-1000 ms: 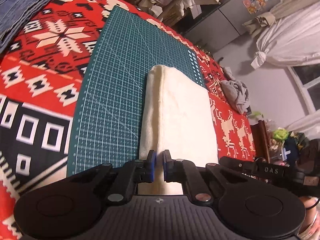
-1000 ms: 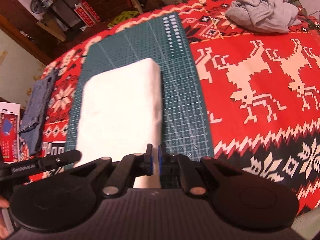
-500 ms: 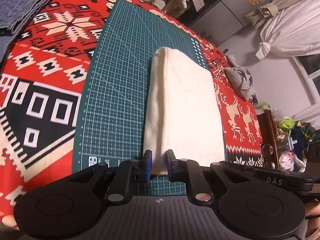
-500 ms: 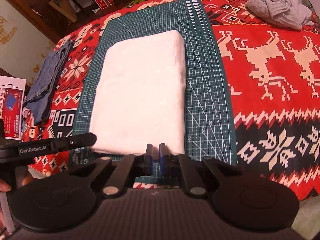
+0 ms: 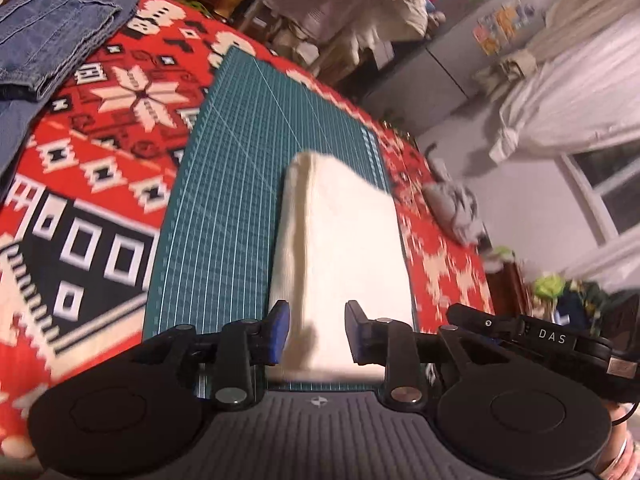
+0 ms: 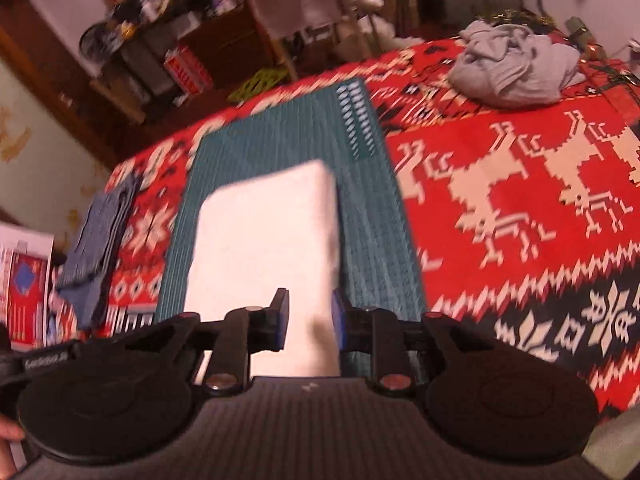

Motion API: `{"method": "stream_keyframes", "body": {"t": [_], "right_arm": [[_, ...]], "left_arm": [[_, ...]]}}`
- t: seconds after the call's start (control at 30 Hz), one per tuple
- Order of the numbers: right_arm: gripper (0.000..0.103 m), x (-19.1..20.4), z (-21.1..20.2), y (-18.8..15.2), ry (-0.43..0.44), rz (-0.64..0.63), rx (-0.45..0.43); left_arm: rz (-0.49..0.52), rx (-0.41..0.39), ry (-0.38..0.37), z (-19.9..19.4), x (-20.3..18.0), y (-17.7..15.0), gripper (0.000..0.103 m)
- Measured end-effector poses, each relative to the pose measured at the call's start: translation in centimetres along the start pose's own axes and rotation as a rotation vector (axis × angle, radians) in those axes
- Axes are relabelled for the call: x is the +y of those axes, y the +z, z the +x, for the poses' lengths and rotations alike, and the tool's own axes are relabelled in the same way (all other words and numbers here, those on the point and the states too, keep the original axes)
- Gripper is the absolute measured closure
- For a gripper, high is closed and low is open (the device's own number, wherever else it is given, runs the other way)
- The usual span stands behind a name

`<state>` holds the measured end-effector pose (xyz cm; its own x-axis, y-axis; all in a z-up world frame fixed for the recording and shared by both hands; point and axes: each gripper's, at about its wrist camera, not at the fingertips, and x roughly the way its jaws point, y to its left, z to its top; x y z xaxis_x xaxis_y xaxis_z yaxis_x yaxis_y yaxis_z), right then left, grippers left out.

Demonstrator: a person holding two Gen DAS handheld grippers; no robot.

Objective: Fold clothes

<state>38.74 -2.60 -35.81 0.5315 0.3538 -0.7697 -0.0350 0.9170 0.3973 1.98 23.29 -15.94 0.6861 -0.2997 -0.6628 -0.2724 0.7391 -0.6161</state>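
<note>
A folded cream-white garment (image 5: 344, 248) lies lengthwise on the green cutting mat (image 5: 236, 200). My left gripper (image 5: 318, 330) stands open over the garment's near end, left of its middle, with nothing pinched between the blue pads. In the right wrist view the same white garment (image 6: 264, 232) sits on the mat (image 6: 376, 232). There my right gripper (image 6: 310, 318) is open above the near right corner. Both views are blurred by motion.
A red patterned cloth (image 6: 500, 200) covers the table. Folded blue jeans (image 5: 52, 40) lie at the far left, and the blue jeans (image 6: 100, 240) show left of the mat. A crumpled grey garment (image 6: 516, 68) sits at the far right. Furniture and clutter stand beyond the table.
Both grippers have gone from shut to open, letting go of the garment's near edge. Both cameras have shifted and tilted, blurring the view. The folded garment lies still on the mat.
</note>
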Motion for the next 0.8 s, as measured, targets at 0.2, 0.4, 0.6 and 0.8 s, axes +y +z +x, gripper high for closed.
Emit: {"method": "stream_keyframes", "body": {"t": [0.2, 0.4, 0.6, 0.8], "right_arm": [[0.073, -1.0, 3.6, 1.6, 0.022, 0.024, 0.048], [0.063, -0.7, 6.0, 2.3, 0.019, -0.002, 0.071], [0.064, -0.8, 7.5, 2.5, 0.019, 0.01, 0.094], [0.08, -0.6, 7.6, 2.3, 0.039, 0.015, 0.094]], "left_arm": [[0.006, -0.005, 0.016, 3.0, 0.0, 2.9, 0.071], [0.02, 0.025, 0.046, 5.1, 0.4, 3.8, 0.068], [0.006, 0.045, 0.026, 5.7, 1.0, 3.7, 0.063], [-0.017, 0.057, -0.017, 6.1, 1.2, 3.5, 0.072]]}}
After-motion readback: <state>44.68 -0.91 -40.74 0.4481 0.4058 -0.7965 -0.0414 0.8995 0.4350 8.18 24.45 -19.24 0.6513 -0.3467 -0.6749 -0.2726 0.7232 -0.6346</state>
